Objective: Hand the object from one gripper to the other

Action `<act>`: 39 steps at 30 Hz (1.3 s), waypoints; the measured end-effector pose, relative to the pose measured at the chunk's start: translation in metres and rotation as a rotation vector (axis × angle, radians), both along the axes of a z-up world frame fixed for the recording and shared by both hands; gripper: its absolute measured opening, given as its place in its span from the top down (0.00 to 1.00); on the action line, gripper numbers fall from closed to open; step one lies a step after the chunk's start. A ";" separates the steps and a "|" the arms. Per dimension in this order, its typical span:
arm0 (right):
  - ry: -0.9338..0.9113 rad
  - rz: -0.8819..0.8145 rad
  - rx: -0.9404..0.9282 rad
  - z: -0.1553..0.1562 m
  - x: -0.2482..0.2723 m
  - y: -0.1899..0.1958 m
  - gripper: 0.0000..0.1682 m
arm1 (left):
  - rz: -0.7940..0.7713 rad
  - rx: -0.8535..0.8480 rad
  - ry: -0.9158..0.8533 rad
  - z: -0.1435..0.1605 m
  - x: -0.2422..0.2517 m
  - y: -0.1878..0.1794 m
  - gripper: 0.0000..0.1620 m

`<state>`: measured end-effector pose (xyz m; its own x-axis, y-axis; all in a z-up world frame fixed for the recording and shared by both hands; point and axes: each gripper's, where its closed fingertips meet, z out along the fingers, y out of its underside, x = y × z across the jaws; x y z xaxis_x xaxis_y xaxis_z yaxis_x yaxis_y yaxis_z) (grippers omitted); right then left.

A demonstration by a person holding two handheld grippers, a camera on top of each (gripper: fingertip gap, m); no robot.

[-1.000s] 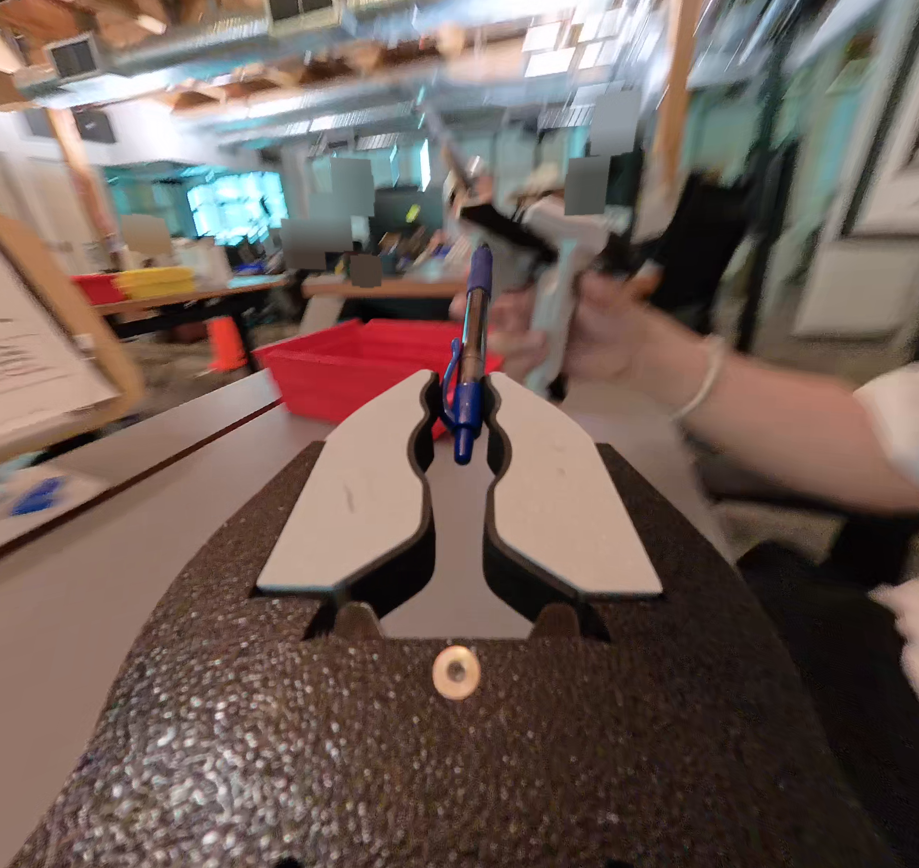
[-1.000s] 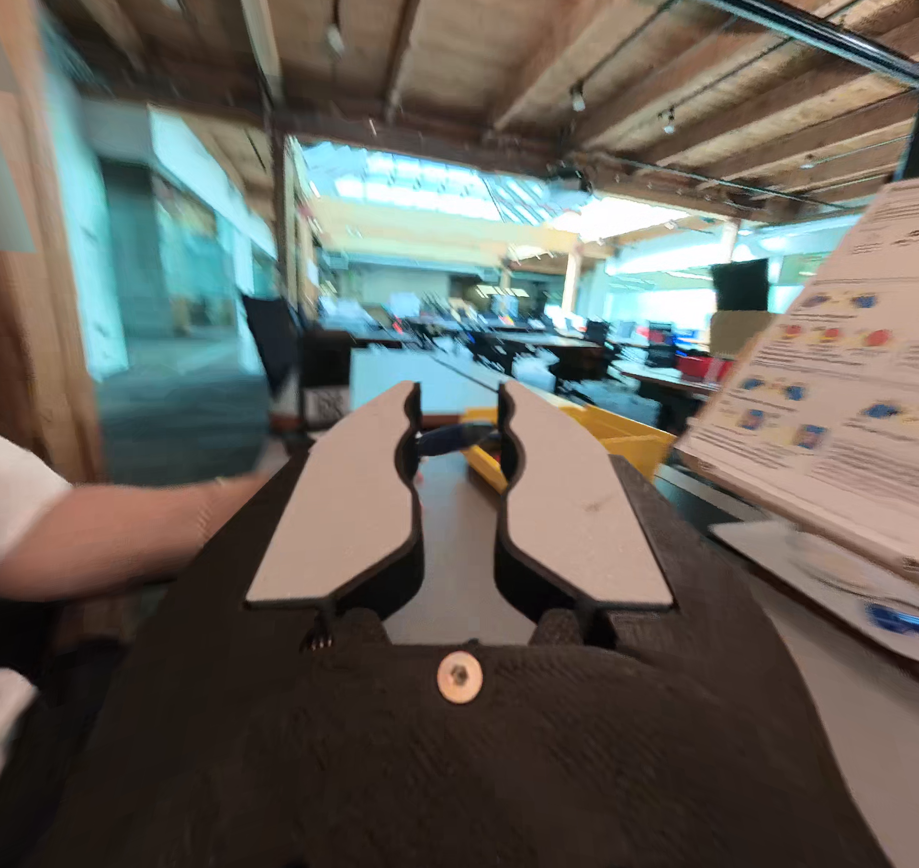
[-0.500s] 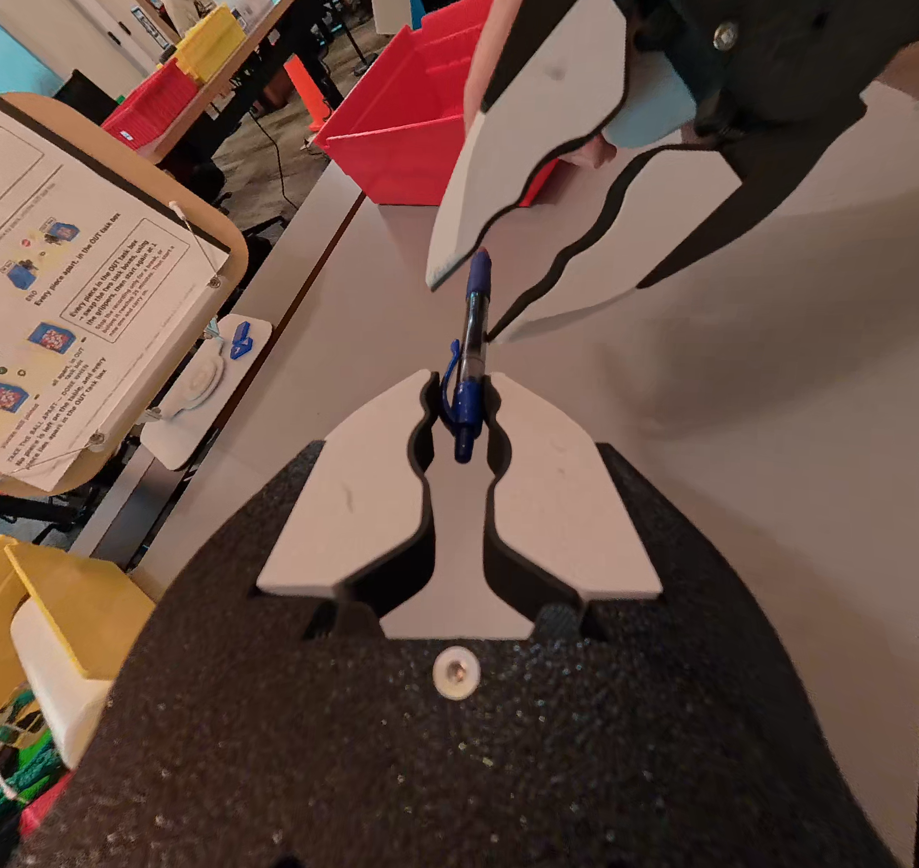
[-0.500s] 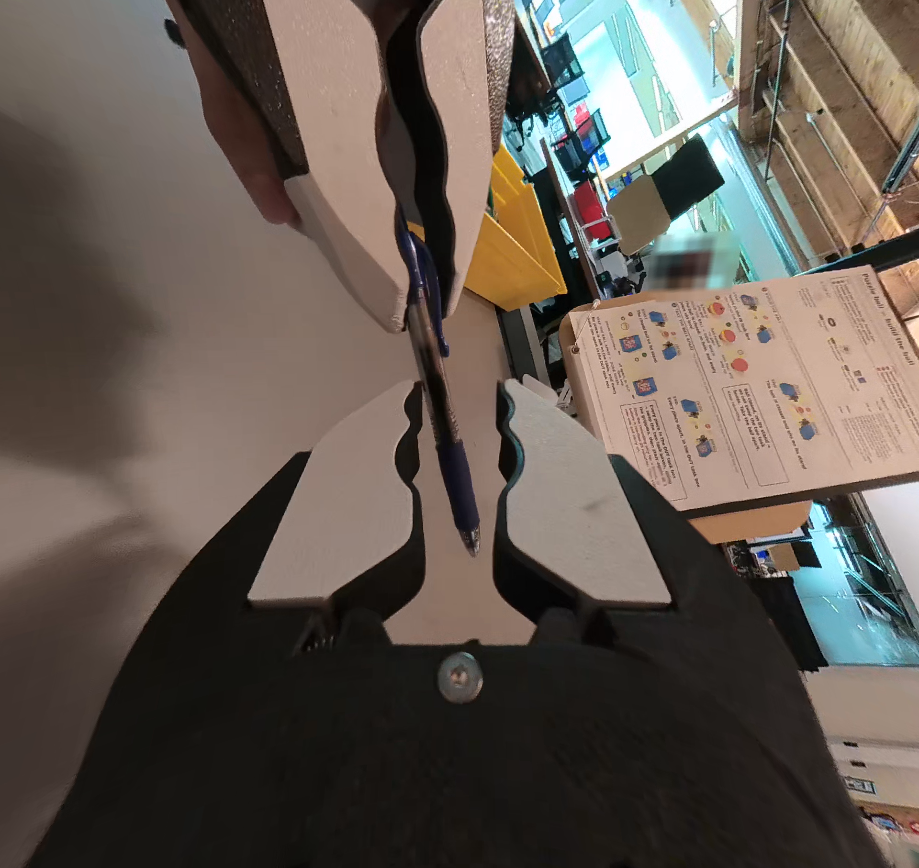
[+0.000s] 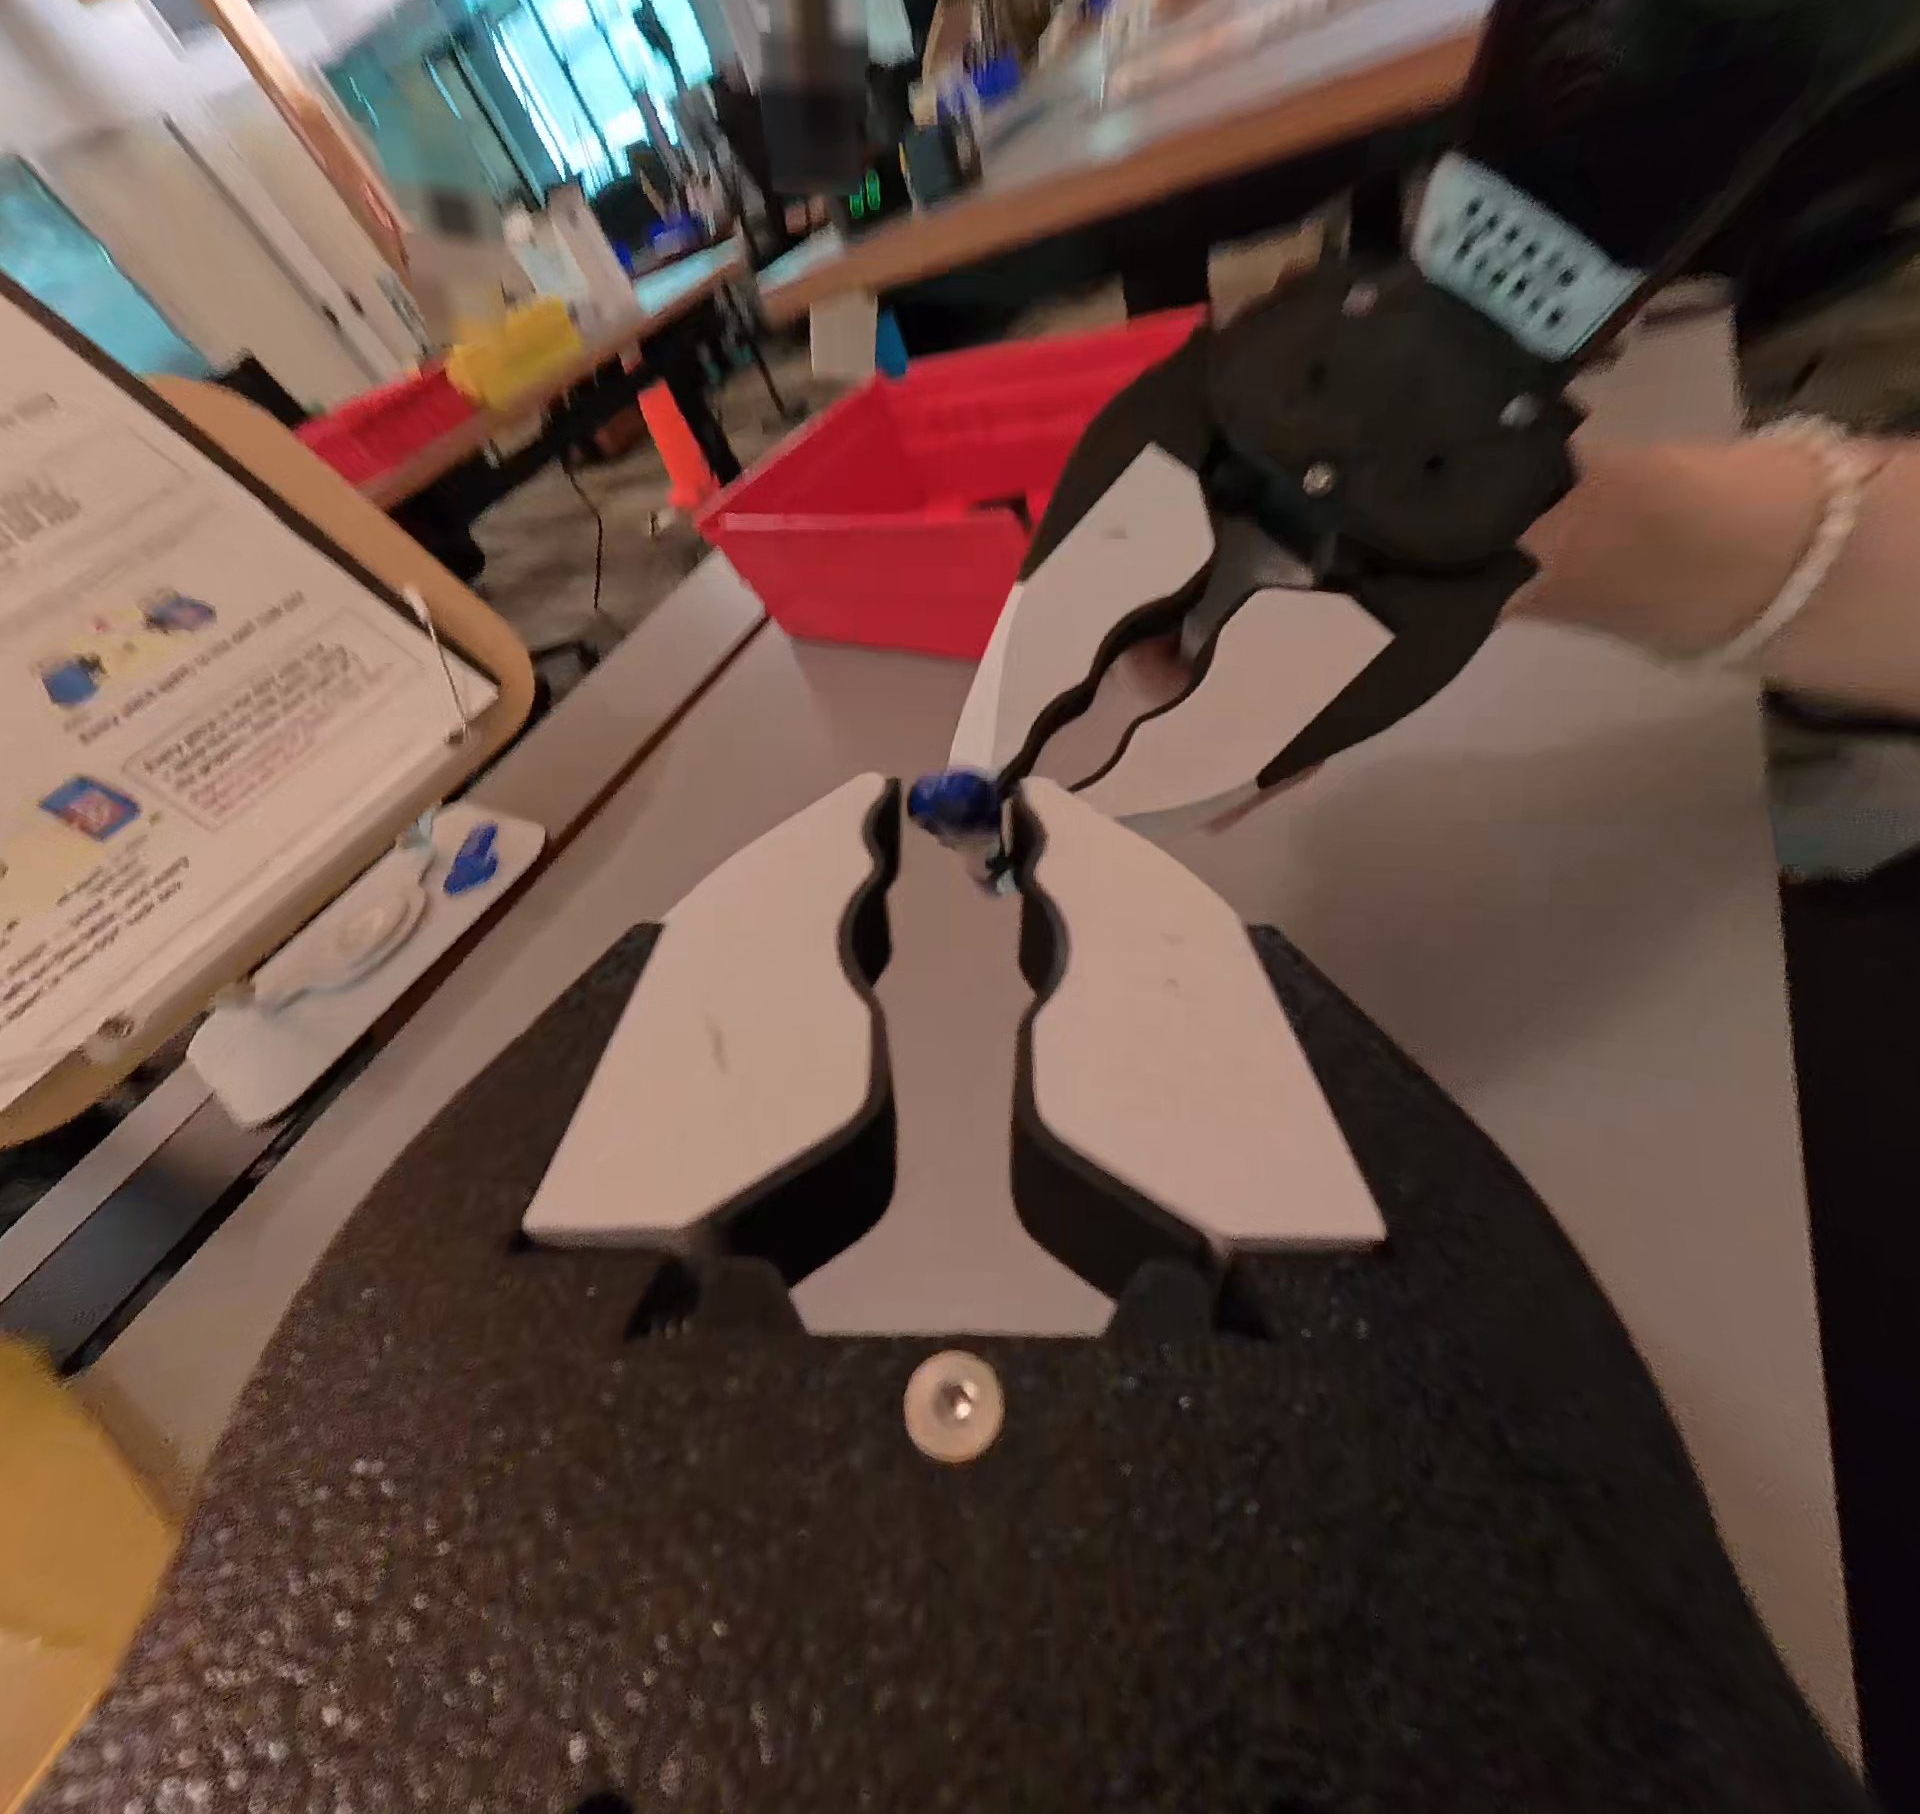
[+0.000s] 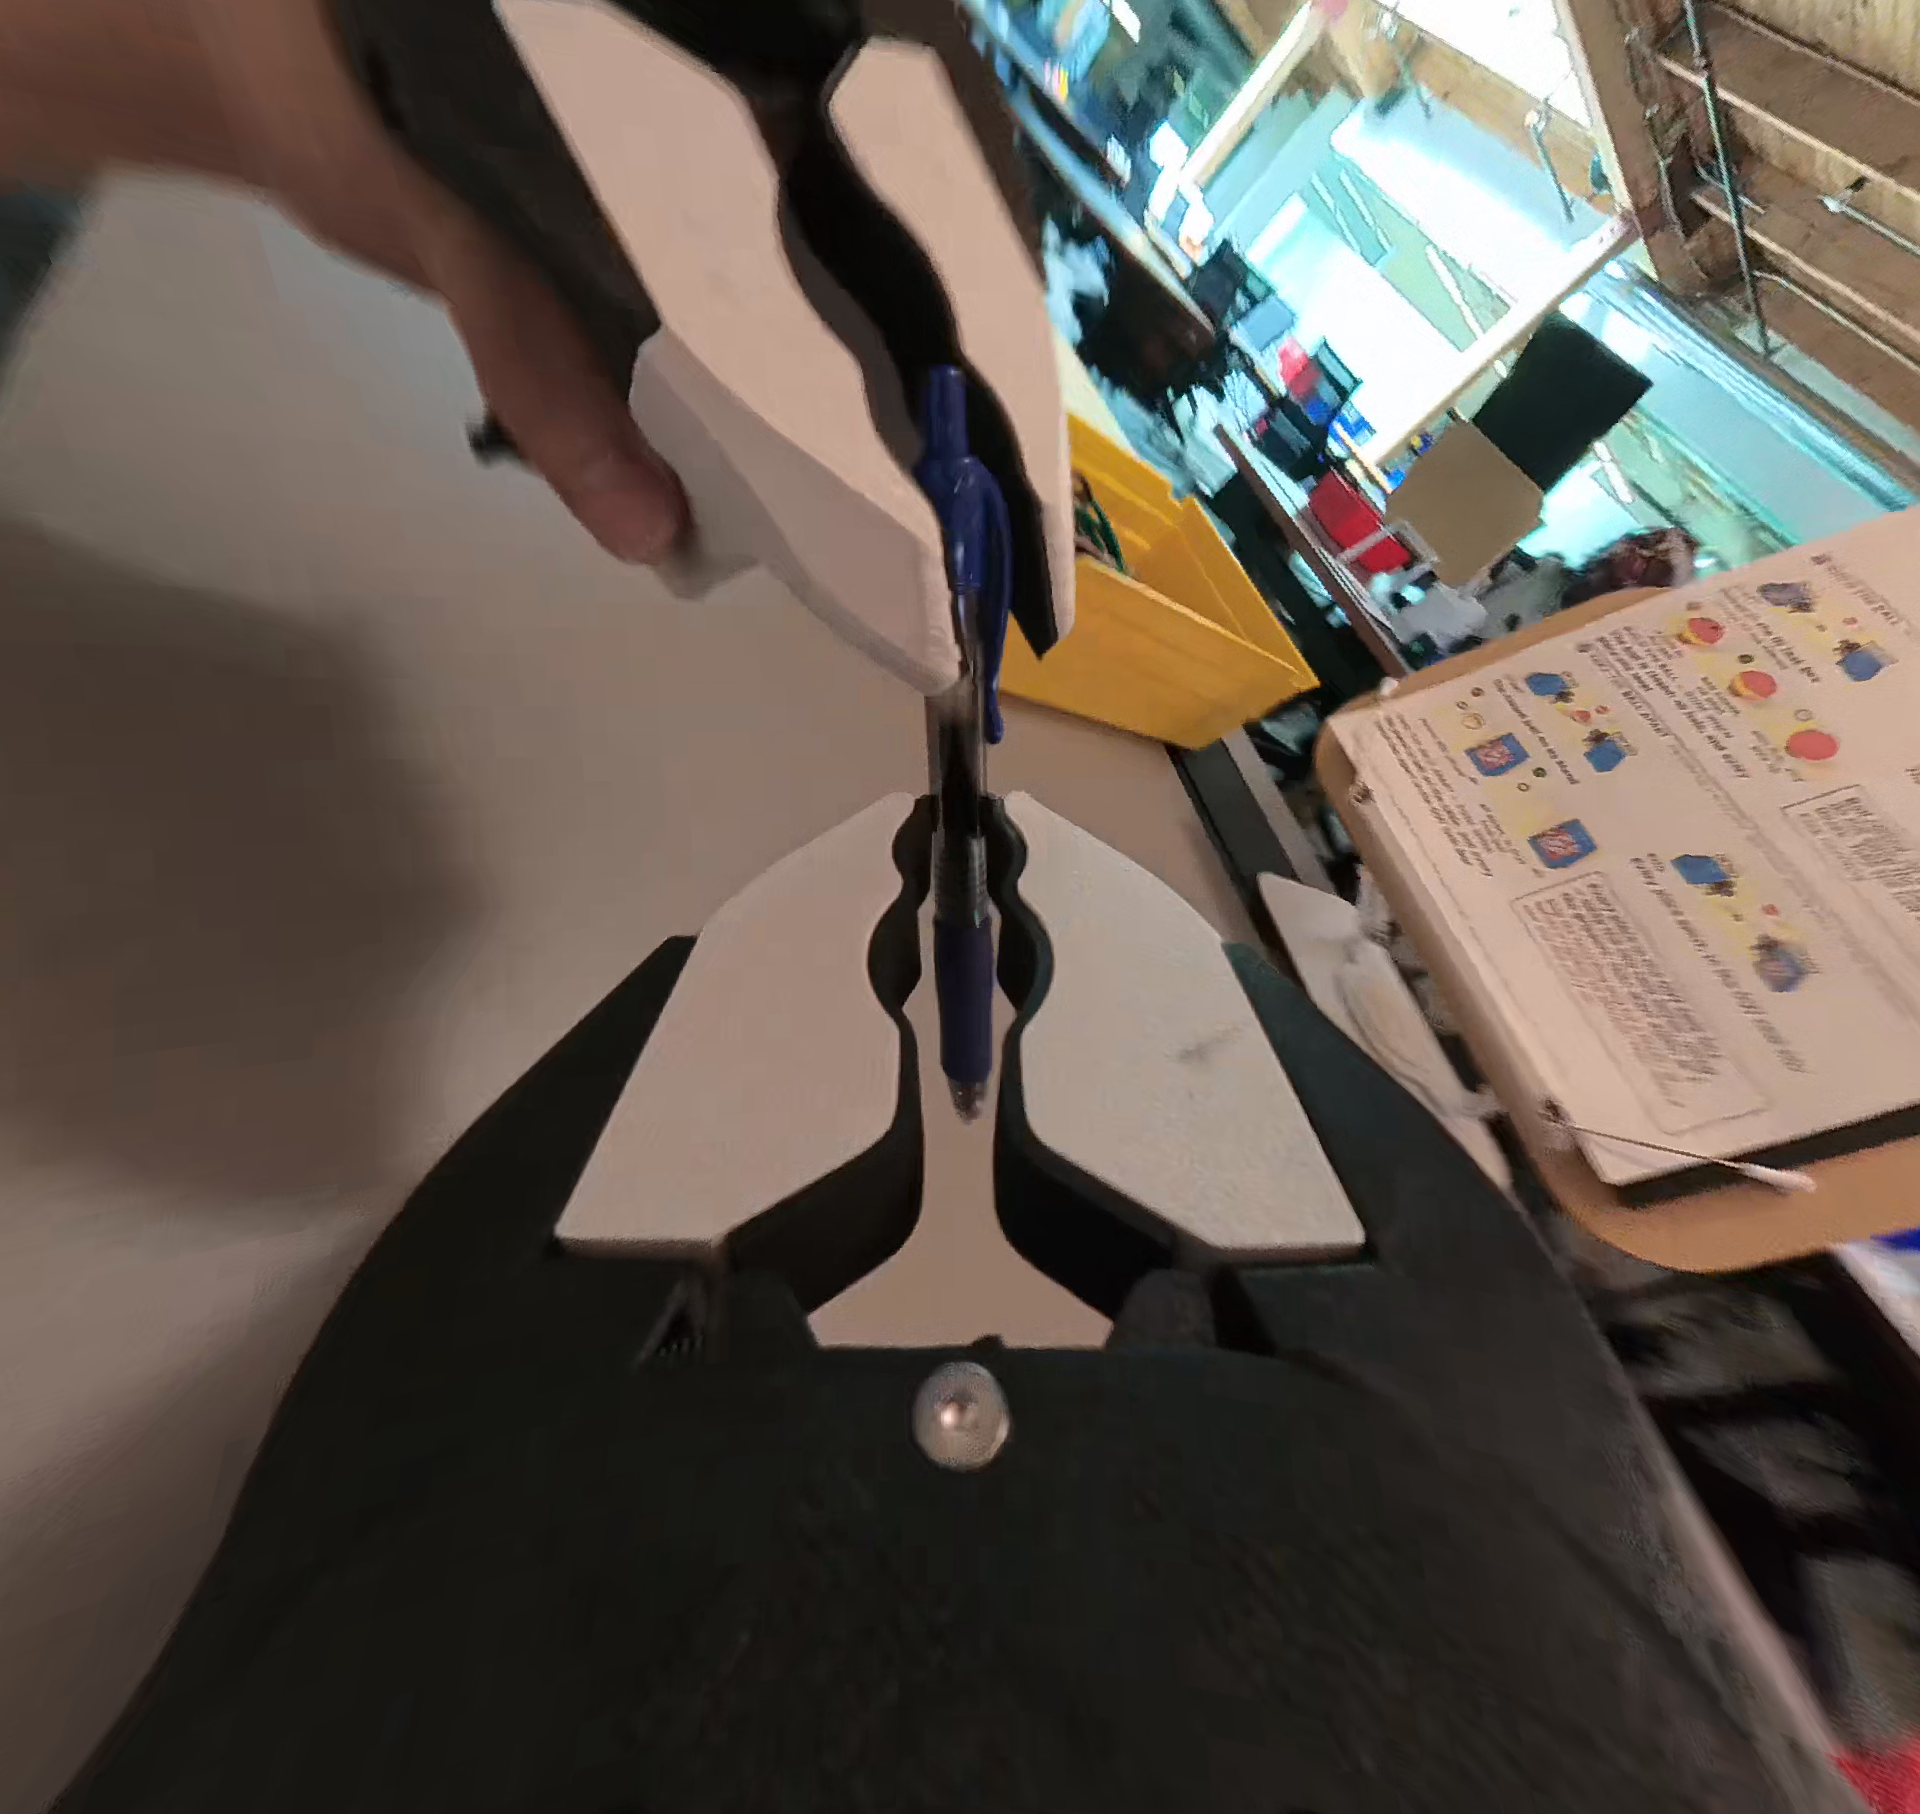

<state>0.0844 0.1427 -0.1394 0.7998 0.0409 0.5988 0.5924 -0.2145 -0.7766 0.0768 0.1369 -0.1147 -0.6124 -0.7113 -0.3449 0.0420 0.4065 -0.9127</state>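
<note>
Right wrist view: right gripper [image 6: 961,808] was clamped on the pen [image 6: 963,954] at its grip end; left gripper [image 5: 951,793] looked parted, clip end between tips. Handover nearly done; next, withdraw left.

On the grey table [image 5: 665,725] we see a red bin [image 5: 914,528] standing at its far edge, and a yellow bin [image 6: 1153,663] at the opposite end. Beside the table we find a tilted wooden board [image 5: 457,642] carrying a printed instruction sheet [image 6: 1662,881] with small coloured pictures, and at its foot a white plate [image 5: 364,943] with a small blue clip [image 5: 473,845] near it. Farther back we make out long workbenches [image 5: 1091,195], more red and yellow bins [image 5: 457,382] and an orange cone [image 5: 670,434], all blurred.
</note>
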 end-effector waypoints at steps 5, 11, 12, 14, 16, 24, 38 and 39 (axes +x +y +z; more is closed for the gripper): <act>0.378 0.266 0.245 0.044 -0.021 -0.018 0.95 | -0.230 -0.191 0.073 0.007 -0.021 -0.015 0.72; 0.646 0.607 0.343 0.069 -0.057 -0.035 0.94 | -0.438 -0.267 0.215 -0.015 -0.036 -0.029 0.77; 0.667 0.649 0.339 0.070 -0.062 -0.036 0.94 | -0.497 -0.290 0.233 -0.016 -0.042 -0.033 0.84; 0.682 0.696 0.330 0.070 -0.069 -0.038 0.94 | -0.622 -0.348 0.273 -0.014 -0.057 -0.038 0.91; 0.698 0.739 0.309 0.069 -0.074 -0.041 0.95 | -0.697 -0.393 0.300 -0.012 -0.065 -0.039 0.93; 0.690 0.316 0.430 0.074 -0.015 -0.026 0.82 | -0.225 -0.251 0.160 -0.032 0.002 -0.013 0.94; 0.684 -0.307 0.519 0.068 0.048 -0.029 0.87 | 0.520 0.328 -0.281 -0.026 0.043 0.028 0.94; 0.699 -0.279 0.514 0.069 0.046 -0.028 0.88 | 0.512 0.321 -0.277 -0.027 0.043 0.027 0.91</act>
<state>0.1308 0.1147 -0.0707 0.9284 -0.3462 -0.1348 -0.0703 0.1926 -0.9788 0.1197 0.1642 -0.1421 -0.0822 -0.7248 -0.6841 -0.0128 0.6871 -0.7264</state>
